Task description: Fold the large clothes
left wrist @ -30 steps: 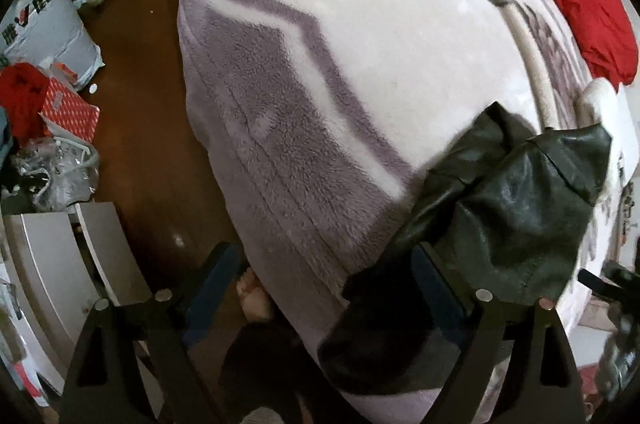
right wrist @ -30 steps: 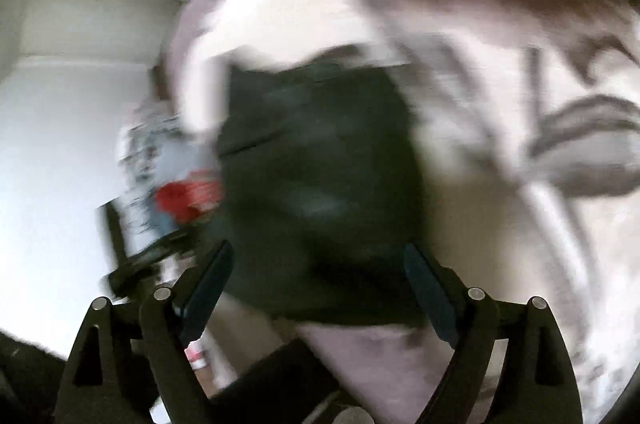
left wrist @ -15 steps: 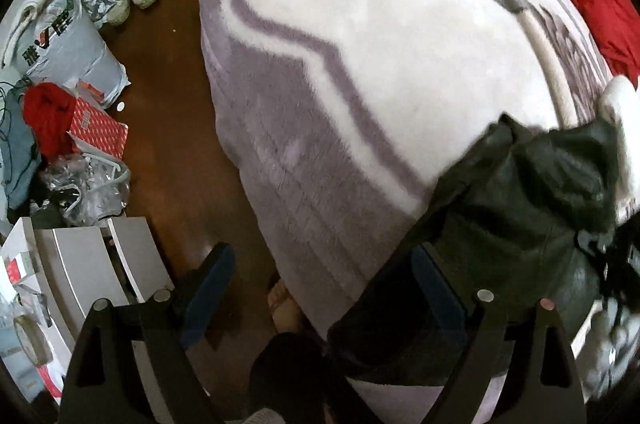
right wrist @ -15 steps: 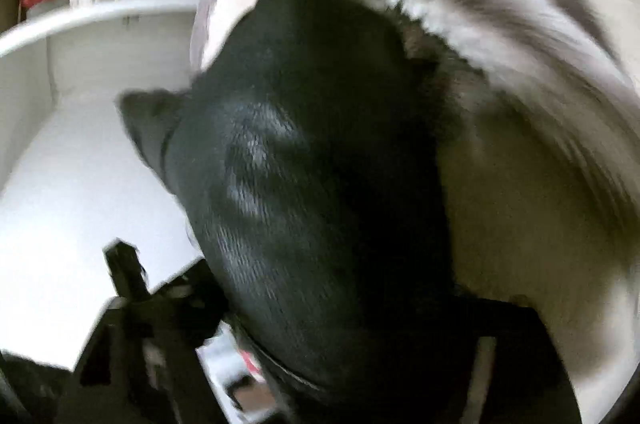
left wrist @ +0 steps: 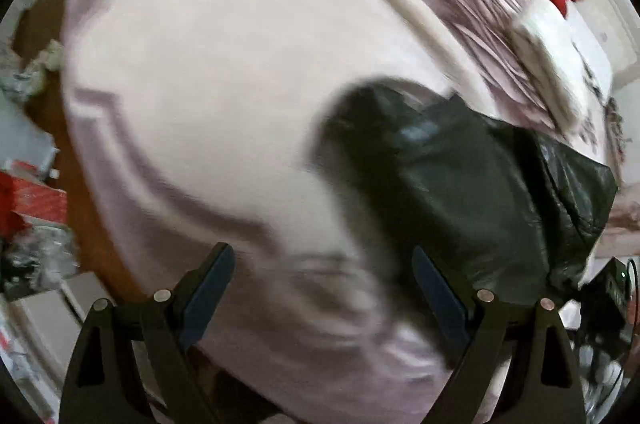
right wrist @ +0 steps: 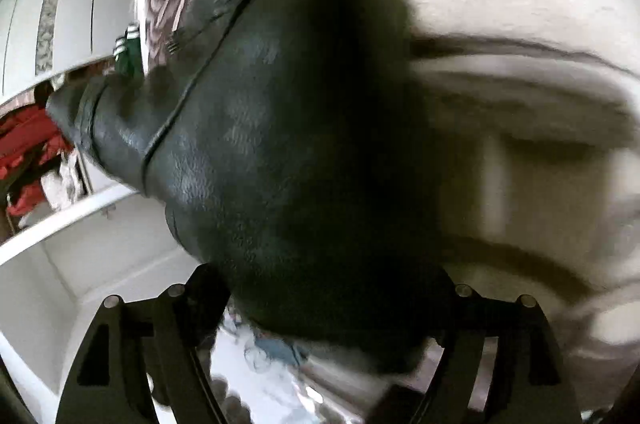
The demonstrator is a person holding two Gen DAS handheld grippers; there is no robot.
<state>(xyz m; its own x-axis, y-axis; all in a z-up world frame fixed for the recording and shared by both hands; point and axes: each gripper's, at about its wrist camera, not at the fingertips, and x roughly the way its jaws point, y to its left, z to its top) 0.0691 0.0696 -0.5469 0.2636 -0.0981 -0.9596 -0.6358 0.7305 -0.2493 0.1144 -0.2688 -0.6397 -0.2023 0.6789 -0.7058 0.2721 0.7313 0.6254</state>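
**Jacket bunched at bed edge, fold not yet begun**

Your left gripper [left wrist: 320, 298] stands wide, empty, over the fleece blanket [left wrist: 224, 112]. The black leather jacket [left wrist: 480, 192] lies crumpled just right of it. Your right gripper [right wrist: 336, 300] is opening with the jacket's bulk between the jaws. Judged next: spread it flat, then take a hem

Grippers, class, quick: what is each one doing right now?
Left gripper: open, empty, above the blanket.
Right gripper: jaws opening, with the black jacket between them; grip cannot be told.
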